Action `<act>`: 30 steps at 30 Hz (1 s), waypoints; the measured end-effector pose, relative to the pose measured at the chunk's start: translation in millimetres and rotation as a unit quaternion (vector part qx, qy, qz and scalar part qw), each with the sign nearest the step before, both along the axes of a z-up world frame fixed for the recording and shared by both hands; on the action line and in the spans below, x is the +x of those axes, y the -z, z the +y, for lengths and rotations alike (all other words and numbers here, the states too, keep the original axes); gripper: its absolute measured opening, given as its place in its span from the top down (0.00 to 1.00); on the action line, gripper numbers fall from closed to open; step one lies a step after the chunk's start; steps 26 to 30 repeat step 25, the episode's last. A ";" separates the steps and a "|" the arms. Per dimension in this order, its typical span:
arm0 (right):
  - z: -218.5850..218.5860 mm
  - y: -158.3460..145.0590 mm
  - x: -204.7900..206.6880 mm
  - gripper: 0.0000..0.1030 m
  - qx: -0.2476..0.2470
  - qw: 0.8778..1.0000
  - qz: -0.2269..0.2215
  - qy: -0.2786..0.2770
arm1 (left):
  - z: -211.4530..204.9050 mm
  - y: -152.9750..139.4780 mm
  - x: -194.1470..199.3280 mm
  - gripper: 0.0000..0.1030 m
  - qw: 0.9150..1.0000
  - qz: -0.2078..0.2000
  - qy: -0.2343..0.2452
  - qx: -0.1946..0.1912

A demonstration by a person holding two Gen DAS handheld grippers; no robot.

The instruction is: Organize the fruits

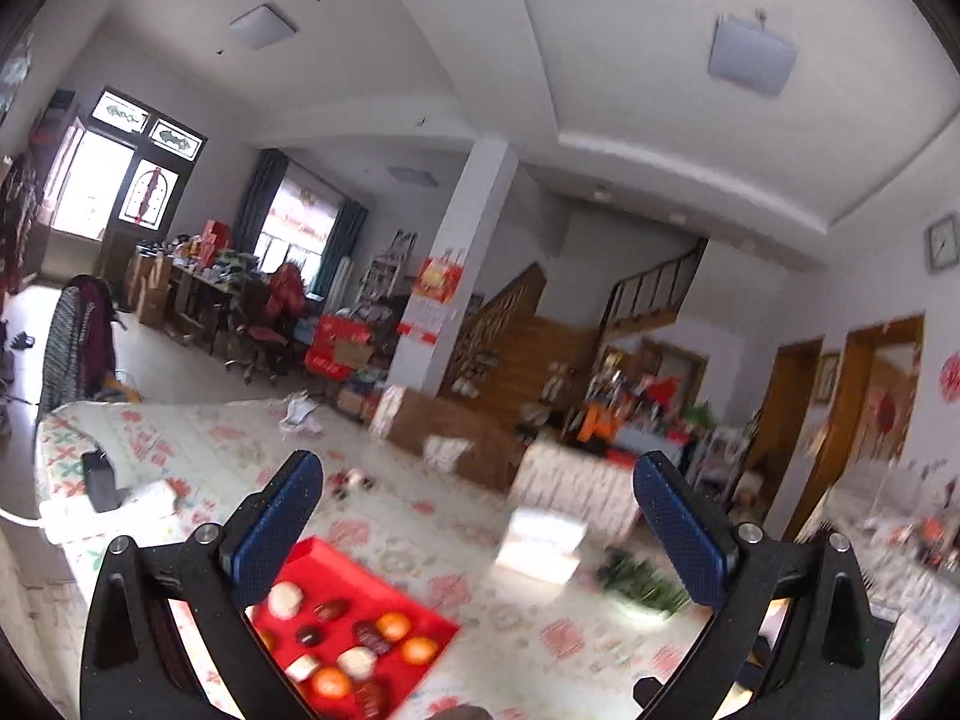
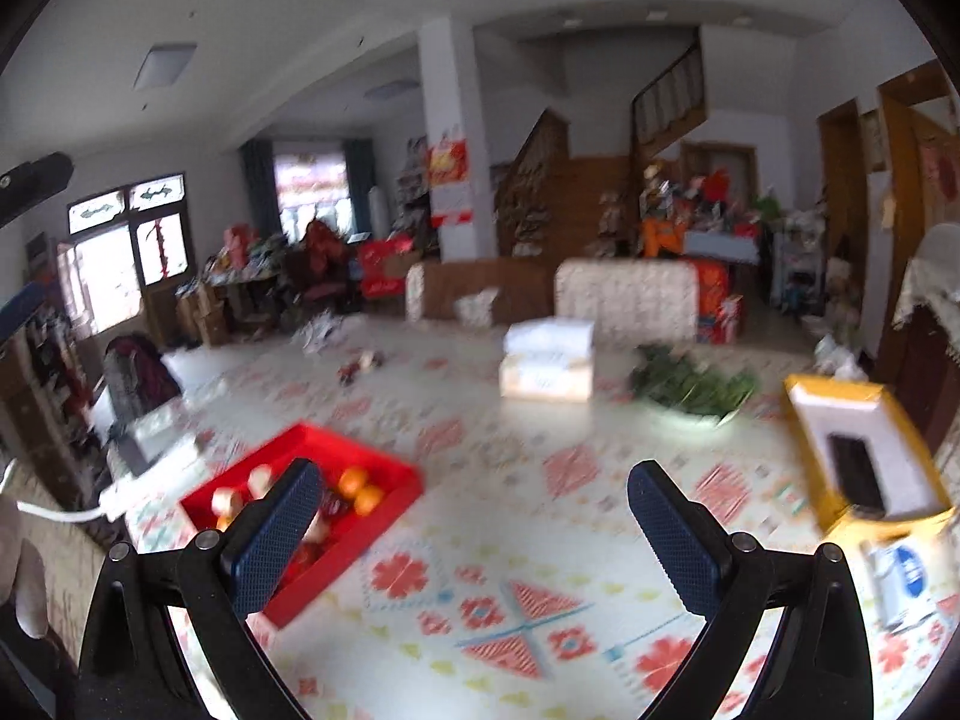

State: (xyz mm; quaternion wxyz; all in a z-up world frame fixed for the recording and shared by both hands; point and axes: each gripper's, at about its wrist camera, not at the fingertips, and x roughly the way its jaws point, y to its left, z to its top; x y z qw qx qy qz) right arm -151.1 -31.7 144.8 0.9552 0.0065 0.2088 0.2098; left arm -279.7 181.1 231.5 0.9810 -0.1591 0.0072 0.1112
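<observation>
A red tray (image 1: 324, 561) lies on the patterned tablecloth at the lower left of the left wrist view, holding several fruits: oranges (image 1: 393, 626), pale round ones (image 1: 284, 599) and dark ones (image 1: 333, 609). The right wrist view shows the same red tray (image 2: 384, 465) at the left, with oranges (image 2: 354, 480) inside and part hidden by a finger. My left gripper (image 1: 477, 534) is open above the table with nothing between its blue pads. My right gripper (image 2: 474, 534) is open too, empty, to the right of the tray.
A white box (image 2: 547, 360) and a plate of green leaves (image 2: 693, 387) lie further back on the table (image 2: 528, 540). A yellow box (image 2: 864, 462) sits at the right edge. A dark device and white items (image 1: 102, 483) lie at the left. Cluttered room beyond.
</observation>
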 end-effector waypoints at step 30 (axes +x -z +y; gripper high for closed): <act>117.0 83.0 12.5 0.00 -0.097 0.984 0.080 -0.129 | 56.0 129.0 86.7 0.00 0.952 0.289 -0.095 0.048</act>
